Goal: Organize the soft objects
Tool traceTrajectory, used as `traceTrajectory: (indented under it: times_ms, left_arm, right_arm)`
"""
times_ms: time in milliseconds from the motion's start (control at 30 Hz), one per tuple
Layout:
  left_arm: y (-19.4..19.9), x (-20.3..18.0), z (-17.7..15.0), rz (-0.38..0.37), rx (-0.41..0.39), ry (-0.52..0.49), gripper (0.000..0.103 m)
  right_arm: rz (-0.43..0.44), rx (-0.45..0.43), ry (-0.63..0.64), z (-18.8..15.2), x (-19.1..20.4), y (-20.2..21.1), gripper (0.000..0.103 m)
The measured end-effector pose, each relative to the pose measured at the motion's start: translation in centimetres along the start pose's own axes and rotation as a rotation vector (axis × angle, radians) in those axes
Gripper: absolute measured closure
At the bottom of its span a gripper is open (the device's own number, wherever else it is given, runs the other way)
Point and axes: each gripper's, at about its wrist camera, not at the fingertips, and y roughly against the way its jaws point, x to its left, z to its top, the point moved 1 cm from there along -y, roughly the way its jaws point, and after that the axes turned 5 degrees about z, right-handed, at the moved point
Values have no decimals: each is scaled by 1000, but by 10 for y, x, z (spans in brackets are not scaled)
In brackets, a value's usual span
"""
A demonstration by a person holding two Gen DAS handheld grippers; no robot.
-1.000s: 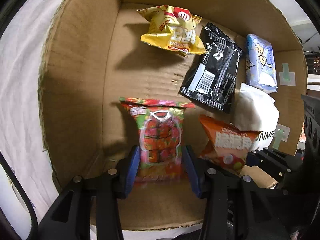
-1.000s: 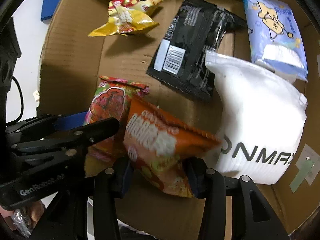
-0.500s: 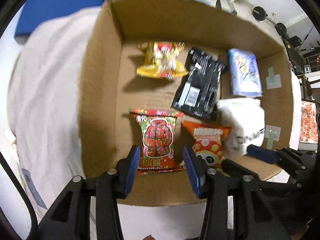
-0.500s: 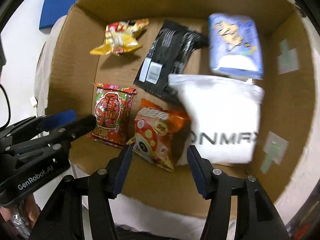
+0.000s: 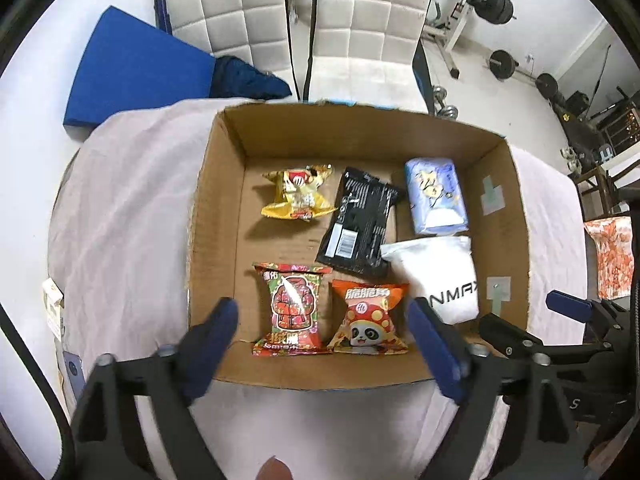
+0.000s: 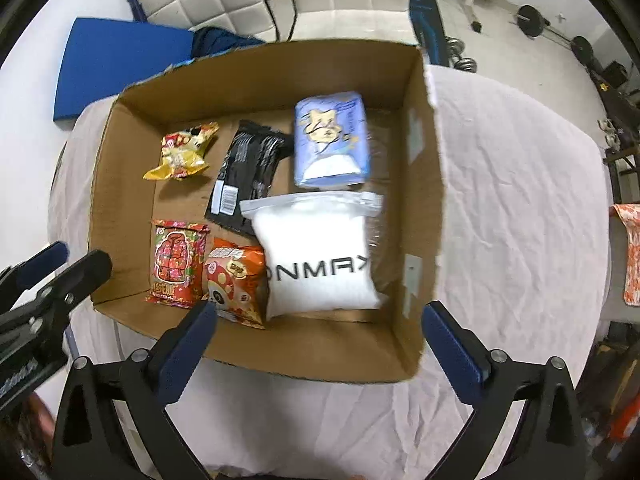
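An open cardboard box (image 5: 212,208) (image 6: 424,184) sits on a table covered with a pale cloth. Inside lie a red snack bag (image 5: 291,308) (image 6: 176,263), an orange panda snack bag (image 5: 368,318) (image 6: 236,280), a white ONMAX pouch (image 5: 438,276) (image 6: 316,252), a black packet (image 5: 358,222) (image 6: 246,172), a yellow snack bag (image 5: 298,192) (image 6: 182,151) and a pale blue tissue pack (image 5: 436,196) (image 6: 330,140). My left gripper (image 5: 324,344) is open and empty above the box's near edge. My right gripper (image 6: 320,340) is open and empty above the near wall.
Two white padded chairs (image 5: 360,28) stand behind the table. A blue mat (image 5: 136,68) lies on the floor at the left. Gym weights (image 5: 500,4) lie at the back right. An orange patterned cloth (image 6: 628,256) is at the right edge.
Both grippers let go of the red and orange snack bags, opened wide and pulled up and back out of the box. The two bags now lie on the box floor.
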Motion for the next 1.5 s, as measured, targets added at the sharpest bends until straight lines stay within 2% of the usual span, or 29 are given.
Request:
traceTrajectory:
  times_ms: [67,100,133,267,433,667,933,1167,1500]
  left_arm:
    - [6,-2,-2,10,-11,1,12]
    - [8,-3,-3,12,-15,1,6]
    - [10,-4,-4,16,-21,2,5]
    - [27,-6,-7,33,-57,8,5]
    - [71,-9,-18,43,-120,19,5]
    - [146,-15,-48,8,-220,37,5]
    - [218,-21,-84,19,-298,19,5]
    - [250,-22,-100,17,-328,20,5]
    - [274,-30,-110,30,-366,7,5]
  right_arm:
    - [-13,-16,-8,-4,4,3,0]
    - [-15,-22,-12,-7,1,11,0]
    - [-16,-28,-16,-8,-2,14,0]
    - [-19,-53,-28,-14,-8,35,0]
    - [-24,-101,-26,-25,-9,64,0]
    - [-13,-234,-5,-68,0,143,0]
    - [-23,-369,15,-119,6,234,0]
    - [-22,-424,35,-155,12,285,0]
    - [-35,-482,31,-176,9,325,0]
